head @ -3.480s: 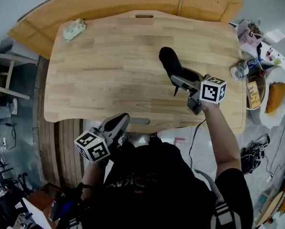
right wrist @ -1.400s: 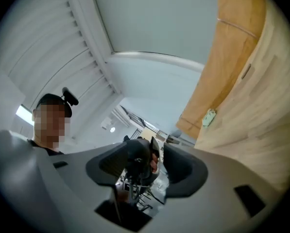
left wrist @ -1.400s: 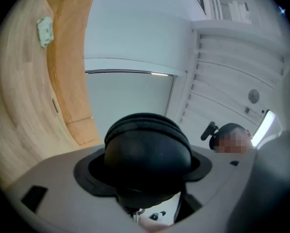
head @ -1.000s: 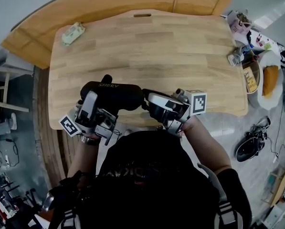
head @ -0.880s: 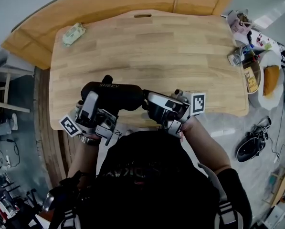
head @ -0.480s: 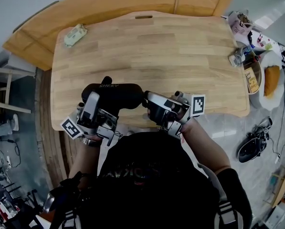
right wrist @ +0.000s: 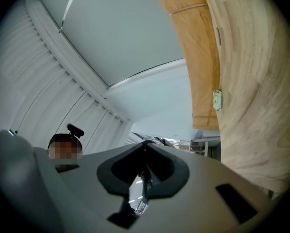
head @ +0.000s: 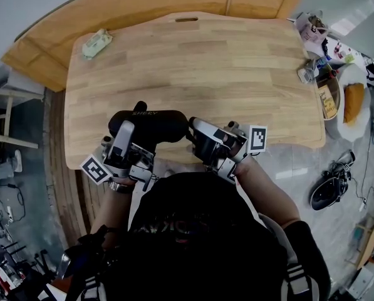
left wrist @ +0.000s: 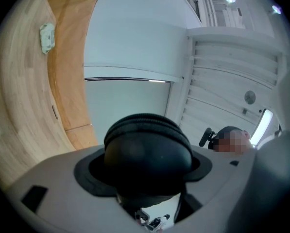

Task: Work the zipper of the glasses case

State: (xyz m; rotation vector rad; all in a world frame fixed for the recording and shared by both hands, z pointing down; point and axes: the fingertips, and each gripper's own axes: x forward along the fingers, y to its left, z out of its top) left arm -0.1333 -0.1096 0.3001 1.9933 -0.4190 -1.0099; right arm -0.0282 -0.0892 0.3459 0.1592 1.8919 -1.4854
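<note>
Here's the glasses case (head: 150, 124), black and rounded, held up in the air over the near edge of the table (head: 237, 74), toward the near left corner. It lies lengthwise along that edge, with white lettering on its top face. It does not look to be resting on the wood.

The left hand-held gripper (head: 129, 137) comes in from the near side and has it. In the left gripper view the jaws are clamped on the case's rounded end, the dark pads hugging both sides and the zipper seam running over the top.

Over to the right hand-held gripper (head: 192, 137), right at the case's right end. Its jaws have just been closing, and in the right gripper view they are pressed together. A thin shiny zipper pull (right wrist: 145, 182) is pinched between the pads.

Both grippers tilt upward, and their marker cubes sit out toward the near edge, left and right of the person's dark shirt (head: 193, 231).

The rest of the table is quiet, with a pale green packet (head: 97, 42) lying at the far left corner, well apart from the action.
</note>
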